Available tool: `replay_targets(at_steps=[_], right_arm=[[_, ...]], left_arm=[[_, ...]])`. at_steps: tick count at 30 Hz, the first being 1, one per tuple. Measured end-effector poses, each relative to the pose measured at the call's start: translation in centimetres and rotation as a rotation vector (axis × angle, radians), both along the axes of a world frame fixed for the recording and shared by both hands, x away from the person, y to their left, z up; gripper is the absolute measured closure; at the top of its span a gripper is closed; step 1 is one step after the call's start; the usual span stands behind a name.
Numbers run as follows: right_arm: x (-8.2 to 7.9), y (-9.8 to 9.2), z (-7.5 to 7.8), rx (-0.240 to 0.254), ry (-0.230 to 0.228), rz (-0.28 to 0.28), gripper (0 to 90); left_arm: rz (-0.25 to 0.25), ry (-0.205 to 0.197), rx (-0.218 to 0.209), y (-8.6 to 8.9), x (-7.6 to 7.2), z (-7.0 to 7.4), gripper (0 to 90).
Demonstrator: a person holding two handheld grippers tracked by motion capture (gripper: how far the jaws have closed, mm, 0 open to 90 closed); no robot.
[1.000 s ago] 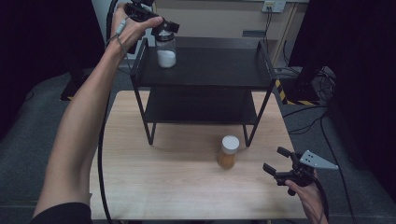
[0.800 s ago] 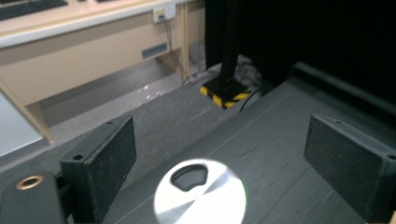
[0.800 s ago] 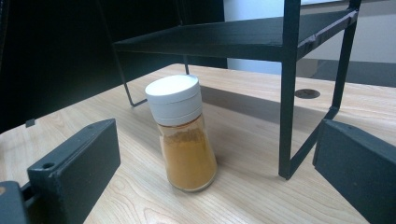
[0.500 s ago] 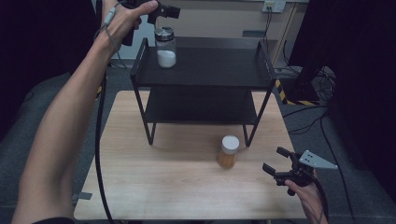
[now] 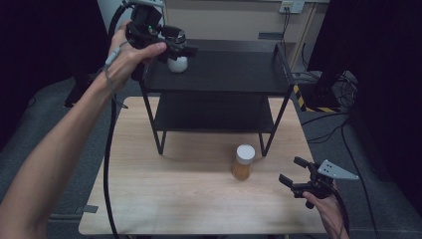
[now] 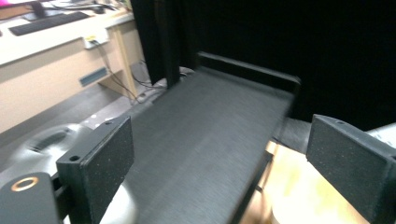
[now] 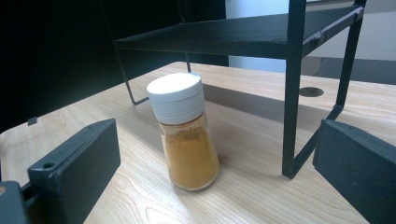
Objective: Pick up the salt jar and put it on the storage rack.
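Two jars sit before me. My left gripper point(image 5: 181, 47) hangs over the shelf's point(image 5: 234, 69) top deck at 11 o'clock, its jaws wide apart after just opening, nothing between them; the white jar point(image 5: 177, 63) stands on the deck just beneath it. My right gripper point(image 5: 293, 172) rests at 4 o'clock over the table point(image 5: 164, 199), jaws apart, facing the orange jar point(image 7: 187, 135), which stands upright beside the shelf leg point(image 7: 292, 93).

A clear jar with white contents point(image 5: 177, 63) stands upright at the top shelf's near-left corner, partly hidden, while an orange-filled spice jar with a white cap point(image 5: 243, 162) stands upright on the wooden table below.
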State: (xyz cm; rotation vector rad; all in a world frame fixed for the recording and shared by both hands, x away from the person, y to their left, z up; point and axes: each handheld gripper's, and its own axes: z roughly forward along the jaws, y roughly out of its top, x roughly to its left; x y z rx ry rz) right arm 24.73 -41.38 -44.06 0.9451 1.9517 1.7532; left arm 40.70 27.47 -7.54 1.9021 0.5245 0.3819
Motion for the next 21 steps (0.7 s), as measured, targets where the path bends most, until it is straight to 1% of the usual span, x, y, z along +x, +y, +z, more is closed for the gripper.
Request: replay_targets(at_steps=[1, 4, 6, 9, 11, 15, 19, 21], right_arm=[[0.0, 0.0, 0.0, 0.000, 0.000, 0.000, 1.1], [-0.1, 0.0, 0.0, -0.001, -0.002, 0.001, 1.2], [-0.1, 0.0, 0.0, -0.001, -0.001, 0.000, 1.2], [-0.1, 0.0, 0.0, 0.000, 0.000, 0.000, 1.2], [-0.1, 0.1, 0.1, -0.001, 0.001, 0.001, 1.2], [0.0, 0.1, 0.1, -0.002, 0.002, 0.003, 1.2], [-0.1, 0.1, 0.1, -0.004, 0.001, 0.004, 1.2], [-0.1, 0.1, 0.1, -0.004, 0.001, 0.004, 1.2]], left_arm=[[-0.015, -0.002, 0.001, 0.0, -0.2, -0.4, 6.5], [-0.060, -0.012, -0.019, 0.3, -0.8, -1.8, 6.5], [-0.078, -0.028, -0.006, 0.1, -1.3, -2.4, 6.5], [-0.110, -0.037, -0.008, 0.3, -1.8, -3.4, 6.4], [-0.117, -0.048, -0.010, 0.4, -2.3, -4.0, 6.4], [-0.132, -0.053, -0.012, 0.7, -3.1, -5.2, 6.4], [-0.140, -0.065, 0.019, 0.8, -4.3, -6.5, 5.9], [-0.137, -0.081, 0.040, 0.8, -5.1, -7.3, 5.9]])
